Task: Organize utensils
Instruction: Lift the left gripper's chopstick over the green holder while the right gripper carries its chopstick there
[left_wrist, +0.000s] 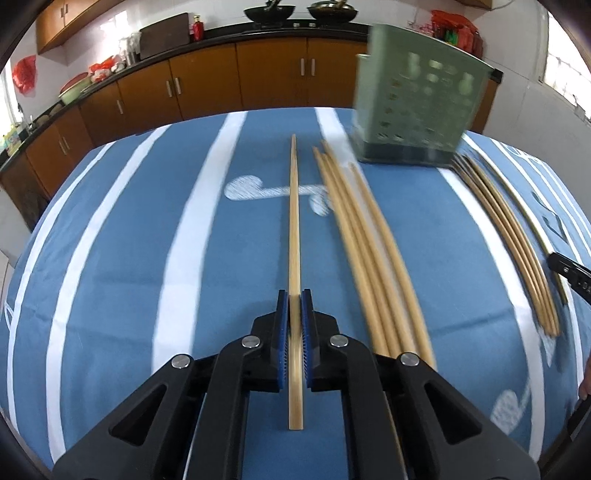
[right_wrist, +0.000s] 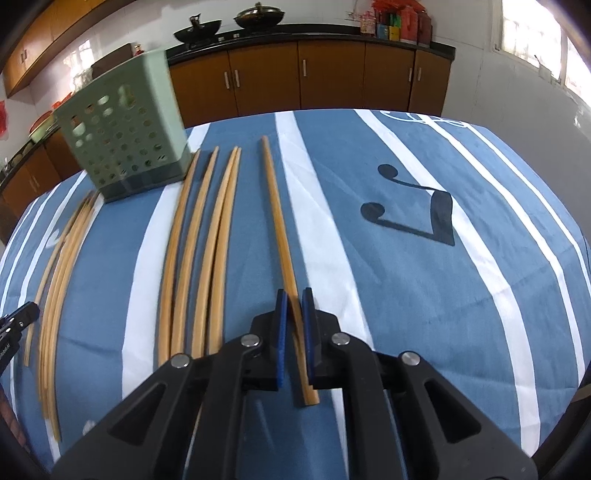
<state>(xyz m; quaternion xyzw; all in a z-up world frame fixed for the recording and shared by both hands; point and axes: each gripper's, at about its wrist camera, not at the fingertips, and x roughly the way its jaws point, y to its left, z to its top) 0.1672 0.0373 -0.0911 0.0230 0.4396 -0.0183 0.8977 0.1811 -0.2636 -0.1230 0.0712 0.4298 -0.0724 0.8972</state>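
Near the table's front edge, each gripper (left_wrist: 294, 295) (right_wrist: 295, 295) pinches one chopstick (left_wrist: 294, 221) (right_wrist: 279, 221) by its thick end; light, stiff, smooth, likely to swivel.

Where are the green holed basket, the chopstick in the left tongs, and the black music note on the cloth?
Green perforated plastic basket (right_wrist: 122, 147), right wrist view, front wall.
Bamboo chopstick in left tongs (left_wrist: 294, 221), left wrist view, mid-shaft.
Black music note print (right_wrist: 439, 210), right wrist view, right stem.

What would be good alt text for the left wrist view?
The left gripper is shut on one wooden chopstick lying on a blue-and-white striped cloth. More chopsticks lie to its right, with a green perforated holder beyond.
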